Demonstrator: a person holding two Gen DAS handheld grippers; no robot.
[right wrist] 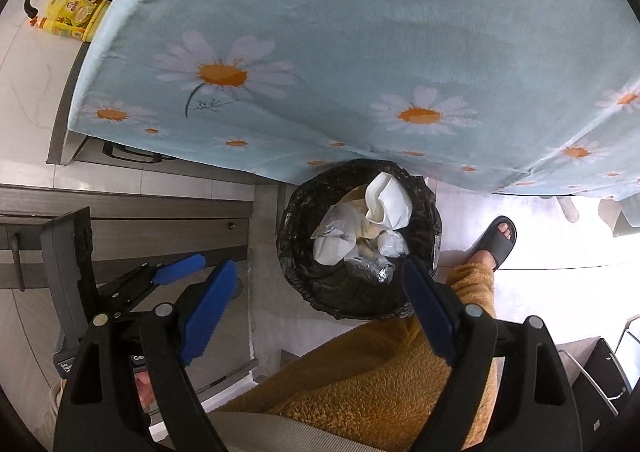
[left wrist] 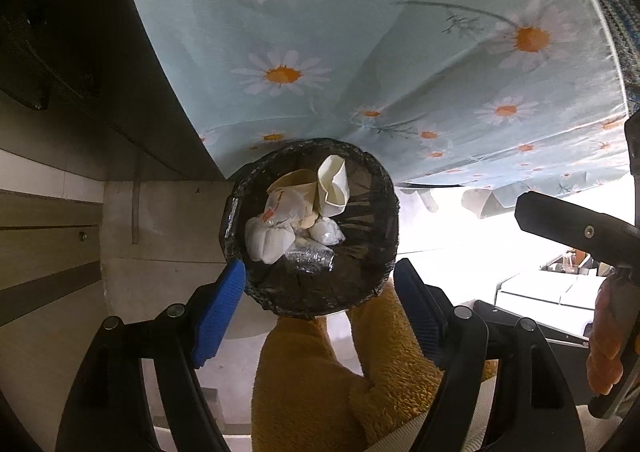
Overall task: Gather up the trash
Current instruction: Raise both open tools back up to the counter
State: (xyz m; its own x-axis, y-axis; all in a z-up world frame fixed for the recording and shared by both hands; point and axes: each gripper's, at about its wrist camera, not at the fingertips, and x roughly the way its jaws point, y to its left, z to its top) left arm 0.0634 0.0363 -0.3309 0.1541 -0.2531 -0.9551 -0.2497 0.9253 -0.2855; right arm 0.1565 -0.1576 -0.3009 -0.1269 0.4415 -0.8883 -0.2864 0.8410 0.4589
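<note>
A round bin with a black liner [left wrist: 384, 187] stands on the floor at the tablecloth's edge. Inside lie a crumpled white paper cup [left wrist: 334, 187], white wads [left wrist: 266, 242] and a piece of foil [left wrist: 310, 258]. My left gripper [left wrist: 320, 306] hangs over the bin's near rim, open, with nothing between its blue pads. In the right wrist view the same bin [right wrist: 292, 219] sits ahead of my right gripper [right wrist: 320, 308], which is also open and empty. To its left shows a blue pad [right wrist: 180, 266] of the left gripper.
A light blue daisy tablecloth [right wrist: 360, 51] overhangs the bin's far side. Grey drawers [right wrist: 120, 219] stand to the left. The person's yellow fleece leg [right wrist: 380, 380] and slippered foot [right wrist: 496, 240] are beside the bin. A yellow bag [right wrist: 76, 17] lies at far left.
</note>
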